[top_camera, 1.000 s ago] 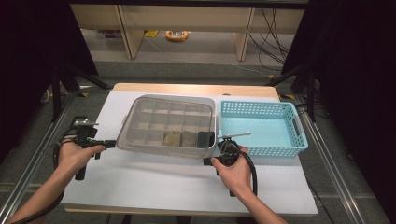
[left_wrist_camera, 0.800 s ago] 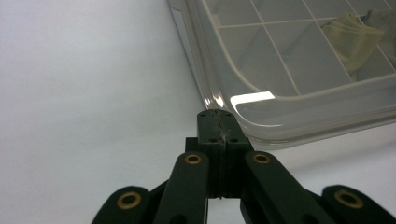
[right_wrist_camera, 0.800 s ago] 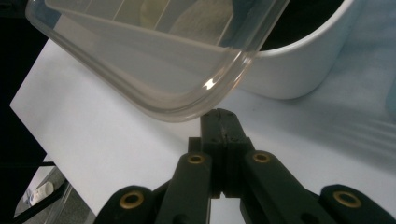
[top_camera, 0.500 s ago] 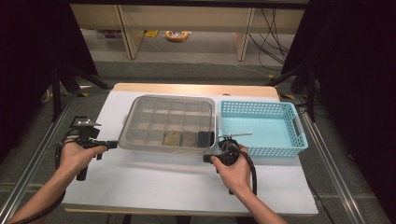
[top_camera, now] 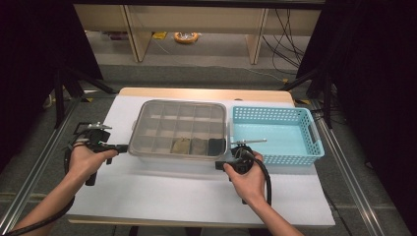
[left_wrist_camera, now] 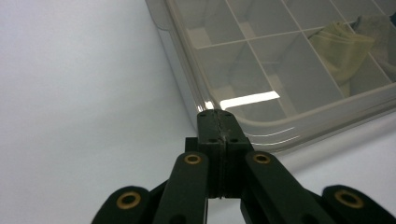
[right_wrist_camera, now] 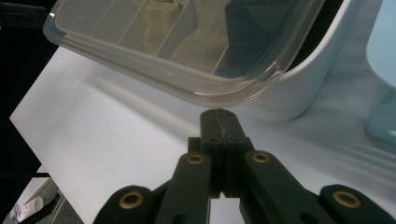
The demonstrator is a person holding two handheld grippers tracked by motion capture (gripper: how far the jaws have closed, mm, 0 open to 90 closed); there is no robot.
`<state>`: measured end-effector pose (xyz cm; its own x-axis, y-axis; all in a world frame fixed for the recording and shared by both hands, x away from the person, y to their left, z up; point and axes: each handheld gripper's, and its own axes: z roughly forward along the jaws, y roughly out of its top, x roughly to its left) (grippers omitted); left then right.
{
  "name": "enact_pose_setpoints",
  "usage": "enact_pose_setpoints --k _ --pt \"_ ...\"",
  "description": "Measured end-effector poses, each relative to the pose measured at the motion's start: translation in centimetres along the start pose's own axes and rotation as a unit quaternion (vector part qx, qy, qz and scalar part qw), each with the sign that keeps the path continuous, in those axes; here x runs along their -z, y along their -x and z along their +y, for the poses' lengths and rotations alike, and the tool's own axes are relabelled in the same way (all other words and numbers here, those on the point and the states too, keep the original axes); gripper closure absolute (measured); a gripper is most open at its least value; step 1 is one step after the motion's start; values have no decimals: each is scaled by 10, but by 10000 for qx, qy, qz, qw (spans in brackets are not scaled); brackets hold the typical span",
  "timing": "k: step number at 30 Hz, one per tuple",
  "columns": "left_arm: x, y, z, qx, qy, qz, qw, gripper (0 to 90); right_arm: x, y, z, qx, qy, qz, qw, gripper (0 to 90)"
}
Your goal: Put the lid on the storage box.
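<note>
A clear lid covers a white compartment box in the middle of the white table. Folded cloths lie in the near row: a yellowish one, a grey one and a dark one. My left gripper is shut, and its tip touches the lid's near left corner rim. My right gripper is shut too; its tip meets the lid's near right corner, which stands raised off the box. Nothing sits between either pair of jaws.
A light blue plastic basket stands right beside the box, close to my right hand. Metal rails run along both sides of the table. Shelving legs and cables lie on the floor beyond the far edge.
</note>
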<state>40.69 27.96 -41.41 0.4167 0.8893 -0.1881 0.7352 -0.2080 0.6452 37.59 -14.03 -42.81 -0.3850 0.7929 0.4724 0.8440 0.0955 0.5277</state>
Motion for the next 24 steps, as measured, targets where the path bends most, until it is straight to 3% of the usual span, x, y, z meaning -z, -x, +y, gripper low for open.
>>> enact_pose_setpoints --k 1,2,3,6,9,12,13,14,18,21,22,24 --pt "-1 1 1 0 16 -9 10000 890 -1 3 0 231 146 -45 9996 900" --pt "-1 1 1 0 20 4 10000 891 -1 4 0 242 189 -45 9995 900" --pt "-1 1 2 -18 33 22 10000 890 0 5 0 196 32 -29 9998 900" --pt "-2 1 4 -28 49 45 10000 890 1 8 -1 249 80 -43 9996 900" --pt "-3 2 5 -79 166 96 9998 891 3 5 -1 -8 68 20 10000 900" --pt "-2 0 6 -20 118 42 9999 890 3 5 -1 72 75 -44 9999 900" --pt "-4 -2 6 30 164 38 9999 889 3 7 -1 218 124 -49 9997 900" --pt "-4 -5 7 32 68 58 10000 889 3 6 -2 153 93 5 9998 900" --pt "-12 -13 9 163 160 147 9996 891 4 8 -4 227 95 50 9997 900" --pt "-18 -16 12 222 87 113 9997 892 5 8 -5 168 93 -5 9998 900" --pt "-21 -16 13 220 90 125 9996 893 6 6 -5 13 31 2 10000 900" --pt "-25 -17 14 231 31 123 9997 894 6 10 -5 230 133 -12 9996 900"
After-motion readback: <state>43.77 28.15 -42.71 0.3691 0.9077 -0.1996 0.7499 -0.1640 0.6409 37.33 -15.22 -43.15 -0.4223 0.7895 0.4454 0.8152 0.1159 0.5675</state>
